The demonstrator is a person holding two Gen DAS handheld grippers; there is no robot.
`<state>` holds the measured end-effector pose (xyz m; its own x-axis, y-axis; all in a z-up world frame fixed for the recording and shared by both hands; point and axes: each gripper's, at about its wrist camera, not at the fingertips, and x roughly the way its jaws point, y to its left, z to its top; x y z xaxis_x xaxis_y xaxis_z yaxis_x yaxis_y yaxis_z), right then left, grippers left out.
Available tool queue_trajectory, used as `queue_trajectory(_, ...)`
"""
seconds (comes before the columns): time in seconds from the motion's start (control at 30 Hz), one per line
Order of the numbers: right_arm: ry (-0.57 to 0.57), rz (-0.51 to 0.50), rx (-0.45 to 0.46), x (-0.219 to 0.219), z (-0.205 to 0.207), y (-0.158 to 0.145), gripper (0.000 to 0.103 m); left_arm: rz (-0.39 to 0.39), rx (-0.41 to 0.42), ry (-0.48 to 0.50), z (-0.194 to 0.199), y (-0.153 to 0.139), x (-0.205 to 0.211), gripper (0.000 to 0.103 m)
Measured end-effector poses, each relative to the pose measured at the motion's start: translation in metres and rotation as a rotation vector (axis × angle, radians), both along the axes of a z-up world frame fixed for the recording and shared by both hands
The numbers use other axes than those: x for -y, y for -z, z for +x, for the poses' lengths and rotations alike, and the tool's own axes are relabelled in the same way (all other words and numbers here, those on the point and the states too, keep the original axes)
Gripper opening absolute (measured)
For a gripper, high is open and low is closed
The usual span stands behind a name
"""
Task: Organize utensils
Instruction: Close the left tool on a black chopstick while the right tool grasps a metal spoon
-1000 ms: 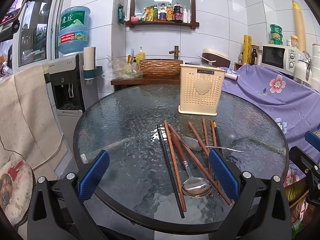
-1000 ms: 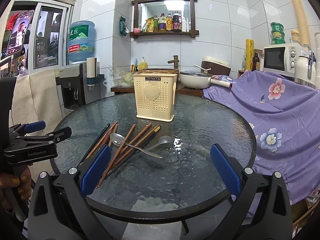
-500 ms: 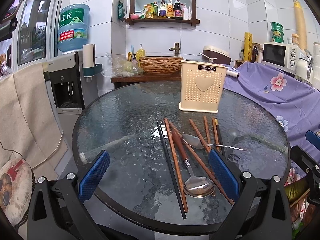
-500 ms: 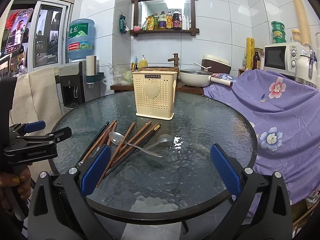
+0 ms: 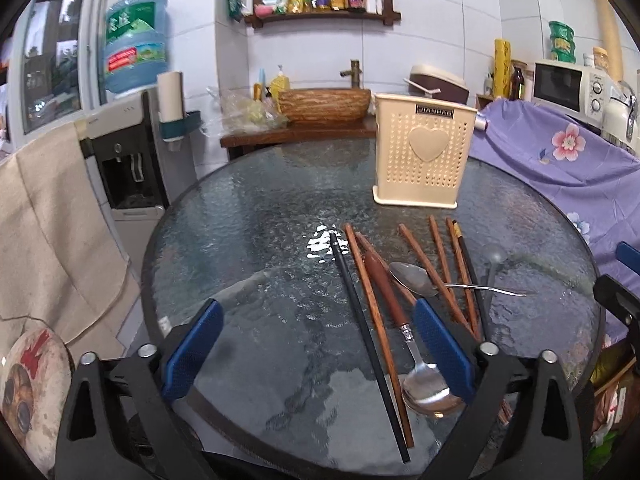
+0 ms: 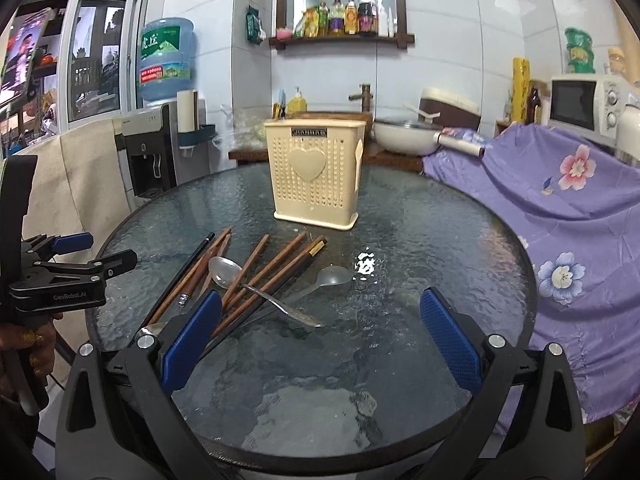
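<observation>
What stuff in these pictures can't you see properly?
- Inside of the cream holder: both views, its own perforated wall hides it.
- Near chopstick ends: left wrist view, the left gripper's blue pad covers them.
- Bottle labels on the shelf: too small and blurred.
- Wooden-handled spoon: right wrist view, mostly behind the right gripper's pad.

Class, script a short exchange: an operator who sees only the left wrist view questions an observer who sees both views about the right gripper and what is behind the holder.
Operator: Only an edge of my right gripper shows. Is it holding anything?
Observer: No. The right gripper is open above the glass table and grips nothing.
Operator: What does the utensil holder hide from me?
Observer: A white pan sits right behind the utensil holder, its handle pointing toward the purple cloth.
</observation>
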<state>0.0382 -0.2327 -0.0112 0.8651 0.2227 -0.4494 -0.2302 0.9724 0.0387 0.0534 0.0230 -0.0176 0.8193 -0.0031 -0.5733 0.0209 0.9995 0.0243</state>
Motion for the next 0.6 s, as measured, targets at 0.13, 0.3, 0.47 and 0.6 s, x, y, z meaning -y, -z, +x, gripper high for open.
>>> queue_trajectory(0.13, 0.012, 0.006, -0.099, 0.004, 0.034, 0.005, 0.081, -0.039, -0.049, 0.019, 0.023, 0.004, -0.01, 0.078)
queue_trajectory(0.3, 0.019, 0.059, -0.232, 0.001, 0.078, 0.012, 0.074, -0.036, -0.106, 0.033, 0.05, 0.007, -0.013, 0.063)
queue_trajectory(0.47, 0.041, 0.006, -0.266, -0.01, 0.099, 0.016, 0.071, -0.042, -0.186, 0.072, 0.08, 0.015, -0.012, 0.055)
queue_trajectory(0.6, 0.043, 0.002, -0.32, -0.012, 0.119, 0.023, 0.065, -0.056, -0.247, 0.114, 0.101, 0.023, -0.006, 0.051)
